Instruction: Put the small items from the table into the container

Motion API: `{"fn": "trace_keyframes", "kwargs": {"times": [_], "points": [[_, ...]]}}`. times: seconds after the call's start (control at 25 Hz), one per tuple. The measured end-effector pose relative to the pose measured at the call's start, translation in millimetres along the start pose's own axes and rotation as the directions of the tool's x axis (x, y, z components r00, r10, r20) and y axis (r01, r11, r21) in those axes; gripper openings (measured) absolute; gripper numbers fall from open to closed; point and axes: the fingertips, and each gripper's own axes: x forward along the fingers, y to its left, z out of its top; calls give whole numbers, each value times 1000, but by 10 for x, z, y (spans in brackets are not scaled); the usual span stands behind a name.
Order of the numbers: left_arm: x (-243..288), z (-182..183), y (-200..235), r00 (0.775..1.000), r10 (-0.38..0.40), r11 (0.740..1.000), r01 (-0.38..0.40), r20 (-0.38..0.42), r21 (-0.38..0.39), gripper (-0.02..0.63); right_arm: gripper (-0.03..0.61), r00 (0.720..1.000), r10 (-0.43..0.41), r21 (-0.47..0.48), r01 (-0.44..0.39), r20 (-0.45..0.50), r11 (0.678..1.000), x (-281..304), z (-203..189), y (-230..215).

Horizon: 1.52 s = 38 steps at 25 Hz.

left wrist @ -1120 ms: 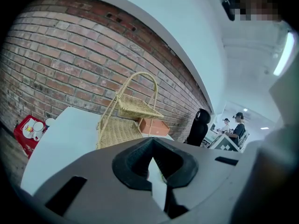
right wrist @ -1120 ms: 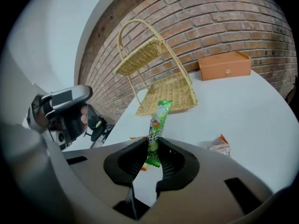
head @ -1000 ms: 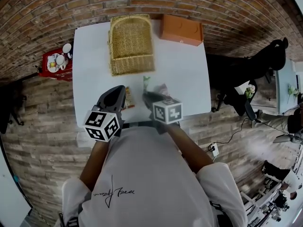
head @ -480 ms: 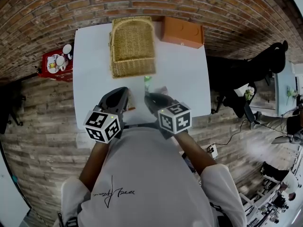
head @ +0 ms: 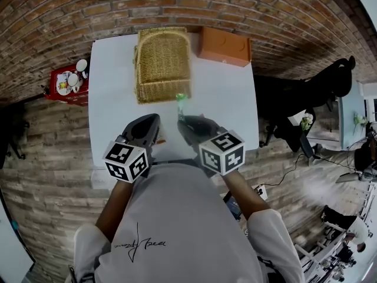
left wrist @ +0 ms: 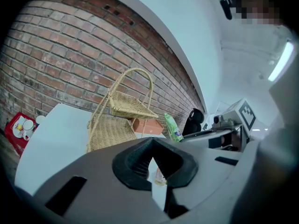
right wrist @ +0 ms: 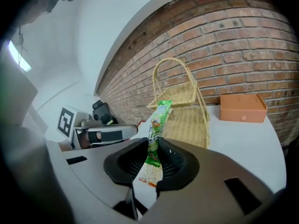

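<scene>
We see a slim green sachet (right wrist: 156,125), white with an orange edge at its lower end. It stands upright, pinched between the narrowly parted jaws of our right tool (right wrist: 150,153). It is held above the white surface (head: 112,99), just before the wicker basket (head: 163,63). Our left tool (left wrist: 152,160) is closed on nothing; a second small packet (left wrist: 160,175) lies on the surface beyond its tips.

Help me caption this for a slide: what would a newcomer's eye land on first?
The bright green snack packet stands out most, clamped between the jaws of the right gripper over the white table. Beyond it, at the table's far edge, sit the wicker basket and, to the basket's right, an orange box.
</scene>
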Motion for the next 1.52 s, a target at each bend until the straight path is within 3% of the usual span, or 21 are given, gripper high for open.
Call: {"fn": "trace_keyframes", "kwargs": {"times": [0.4,0.72,1.52], "points": [[-34,25,-53,999,-24,1000,25,31,-14,8,78,999,27,-57,-24,46,998,50,397,-19],[-18,3,-116,1000,-28,1000,28,10,3,8,78,997,35,-107,-27,69,994,103,687,-49],[-127,-12,-14,1000,1,1000,0,15,-16,8,78,998,5,-161,4,59,987,389,1074,-259]]}}
